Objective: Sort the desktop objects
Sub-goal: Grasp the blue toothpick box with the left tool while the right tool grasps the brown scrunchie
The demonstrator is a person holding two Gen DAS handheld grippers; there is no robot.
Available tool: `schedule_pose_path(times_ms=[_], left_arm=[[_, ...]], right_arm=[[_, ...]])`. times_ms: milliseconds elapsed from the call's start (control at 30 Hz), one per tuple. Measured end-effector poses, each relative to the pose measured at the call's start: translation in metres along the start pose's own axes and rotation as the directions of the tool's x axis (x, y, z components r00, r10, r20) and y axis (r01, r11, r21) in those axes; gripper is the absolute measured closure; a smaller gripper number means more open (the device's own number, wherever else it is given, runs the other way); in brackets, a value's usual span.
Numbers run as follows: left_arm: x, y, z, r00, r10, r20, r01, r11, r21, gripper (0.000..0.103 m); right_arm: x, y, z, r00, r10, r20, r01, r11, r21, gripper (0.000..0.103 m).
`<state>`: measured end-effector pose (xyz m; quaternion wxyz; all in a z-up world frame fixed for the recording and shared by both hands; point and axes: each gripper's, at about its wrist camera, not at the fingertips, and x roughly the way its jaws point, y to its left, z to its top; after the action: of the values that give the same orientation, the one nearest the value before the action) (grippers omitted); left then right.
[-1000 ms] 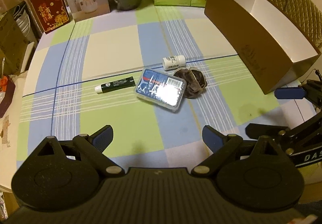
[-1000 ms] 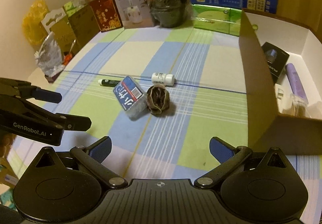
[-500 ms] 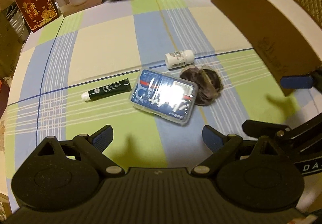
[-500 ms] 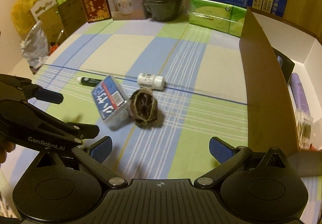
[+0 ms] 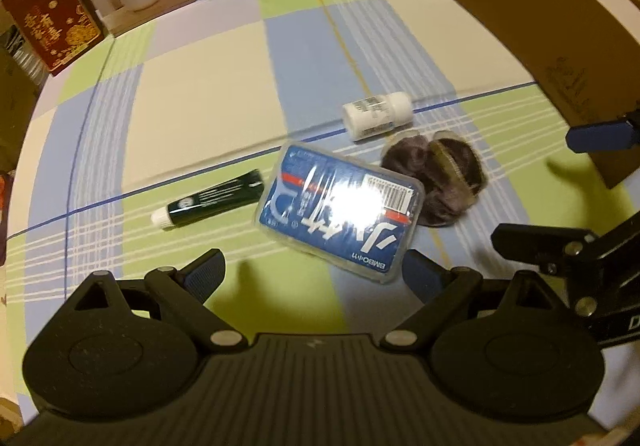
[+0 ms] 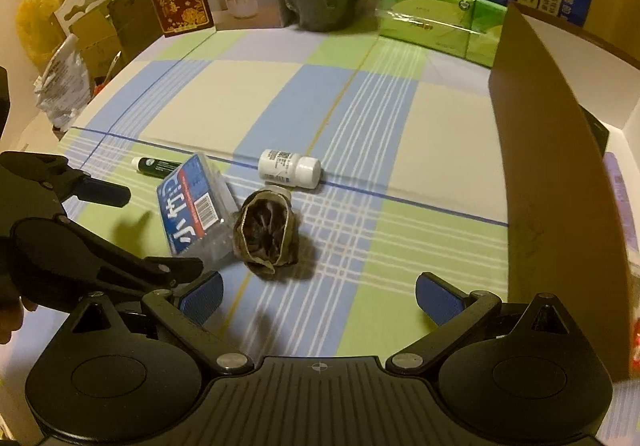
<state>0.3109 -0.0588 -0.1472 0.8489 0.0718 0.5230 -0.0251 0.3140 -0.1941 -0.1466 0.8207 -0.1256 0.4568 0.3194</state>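
Fingers (image 5: 204,272) spread; glare possibly hides blue case (image 5: 340,205) label.

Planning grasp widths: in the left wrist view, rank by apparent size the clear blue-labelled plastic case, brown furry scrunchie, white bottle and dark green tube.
1. Clear blue-labelled plastic case.
2. Brown furry scrunchie.
3. Dark green tube and white bottle: too alike.

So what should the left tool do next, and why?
Probably ease the open left tool forward and down over the clear plastic case with the blue label. That case lies flat right ahead of its fingers, nearest of the loose things on the checked tablecloth, and nothing is gripped yet.
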Motion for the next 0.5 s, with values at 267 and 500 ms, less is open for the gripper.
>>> schedule_pose_path(times_ms=[267,500], left_arm=[[0.002,0.031,-0.006,0.999,0.024,-0.022,-0.026,0.996,-0.084,0.010],[-0.003,0.037,-0.006,1.000,0.005,-0.025,-0.008,0.993,-0.121,0.010]], right_arm=[[0.015,0.012,0.009,0.998,0.054,0.026,-0.052,0.997,-0.056,0.014],[0.036,0.017,0.012,0.999,0.044,0.018,-0.042,0.995,-0.092,0.050]])
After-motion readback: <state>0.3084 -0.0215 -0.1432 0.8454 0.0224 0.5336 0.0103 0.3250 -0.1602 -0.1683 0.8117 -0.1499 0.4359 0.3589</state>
